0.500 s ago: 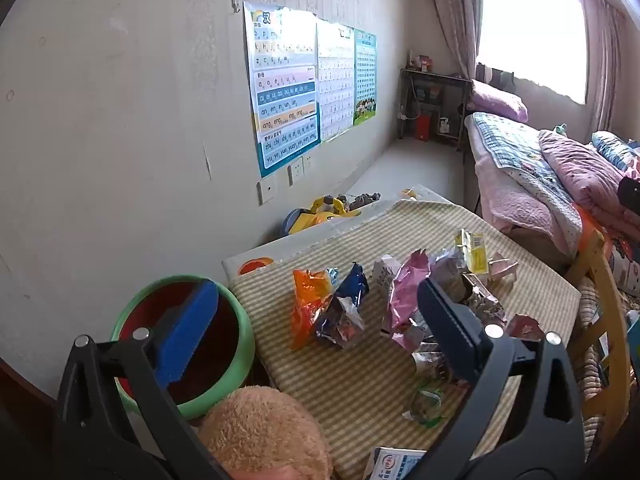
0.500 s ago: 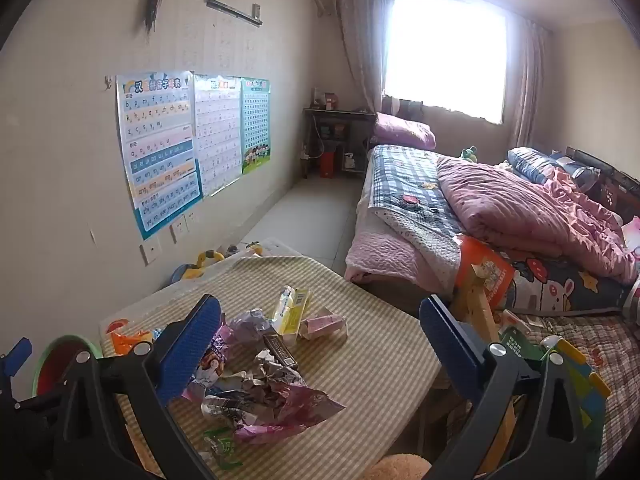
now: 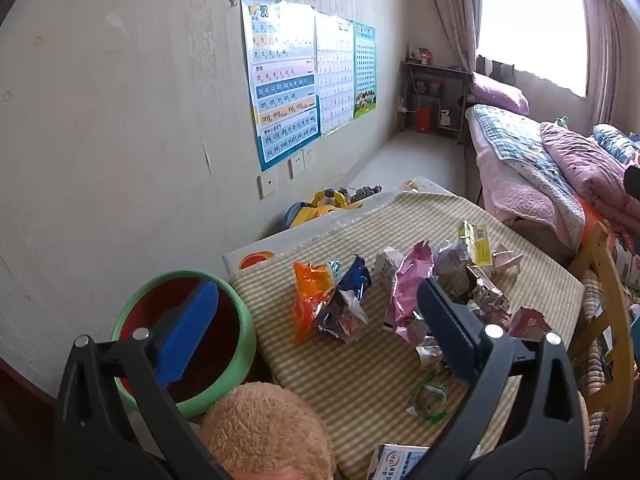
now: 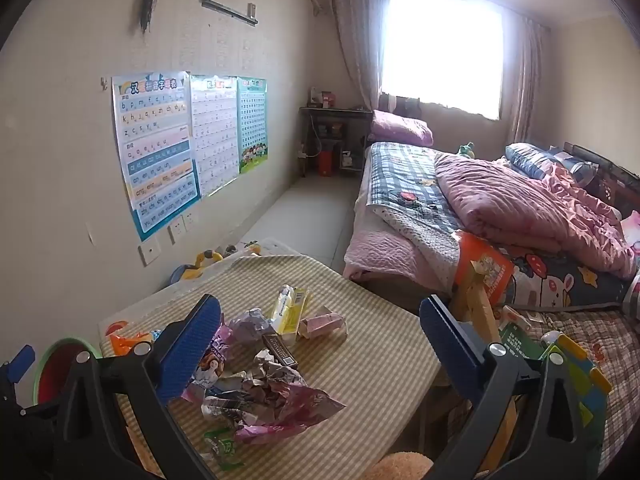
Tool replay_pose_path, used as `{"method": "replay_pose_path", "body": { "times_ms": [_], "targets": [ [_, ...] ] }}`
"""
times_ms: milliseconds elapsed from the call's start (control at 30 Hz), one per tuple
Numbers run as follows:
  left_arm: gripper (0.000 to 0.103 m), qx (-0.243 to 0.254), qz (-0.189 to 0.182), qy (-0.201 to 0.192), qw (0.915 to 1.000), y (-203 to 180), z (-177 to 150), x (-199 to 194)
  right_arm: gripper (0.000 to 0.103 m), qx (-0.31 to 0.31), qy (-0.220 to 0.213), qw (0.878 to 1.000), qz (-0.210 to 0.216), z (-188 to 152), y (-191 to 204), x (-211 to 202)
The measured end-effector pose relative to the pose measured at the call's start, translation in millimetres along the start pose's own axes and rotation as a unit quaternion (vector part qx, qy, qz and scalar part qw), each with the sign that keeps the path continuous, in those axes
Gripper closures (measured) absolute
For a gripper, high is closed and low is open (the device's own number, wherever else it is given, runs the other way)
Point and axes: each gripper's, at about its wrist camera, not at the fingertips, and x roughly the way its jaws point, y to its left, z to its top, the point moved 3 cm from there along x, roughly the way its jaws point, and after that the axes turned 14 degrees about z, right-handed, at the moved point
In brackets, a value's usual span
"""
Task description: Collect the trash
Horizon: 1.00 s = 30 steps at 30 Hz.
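Note:
Several crumpled snack wrappers lie on a striped cloth-covered table: an orange bag, a dark blue bag, a pink wrapper, a yellow carton. A green-rimmed red bin stands at the table's left edge. My left gripper is open and empty, above the near left of the table. My right gripper is open and empty over the table; a pink wrapper pile, the yellow carton and the bin show there.
A brown plush toy sits below my left gripper. A small white box lies at the table's near edge. A wooden chair stands at the right. A bed with pink bedding lies beyond. Toys lie by the wall.
Both views have shifted only slightly. Both grippers stay open and nothing on the table has moved.

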Motion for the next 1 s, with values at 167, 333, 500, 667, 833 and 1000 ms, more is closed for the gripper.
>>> {"method": "replay_pose_path", "body": {
  "times_ms": [167,333,500,667,833,1000],
  "targets": [
    [0.005,0.004,0.002,0.001,1.0,-1.0,-2.0,0.3,0.007,0.005,0.001,1.0,0.0,-1.7,-1.9,0.3],
    [0.005,0.006,0.003,0.002,1.0,0.6,-3.6,1.3,0.007,0.008,0.004,1.0,-0.001,-4.5,-4.6,2.6],
    [0.005,0.012,0.005,0.003,0.9999,-4.7,-3.3,-0.6,0.007,0.015,0.005,1.0,-0.003,-6.9,-7.0,2.5],
    [0.006,0.014,0.006,0.004,0.9999,-3.8,-4.4,-0.7,0.007,0.016,0.006,1.0,-0.003,-8.1,-7.1,2.6],
    [0.005,0.013,0.007,0.005,0.9999,-0.9,-5.5,-0.3,0.007,0.015,0.005,1.0,-0.004,-8.0,-7.2,2.1],
    [0.005,0.016,0.007,0.008,0.9998,-2.5,-5.3,1.6,0.007,0.017,0.007,1.0,-0.005,-8.7,-7.4,1.9]
  ]
}}
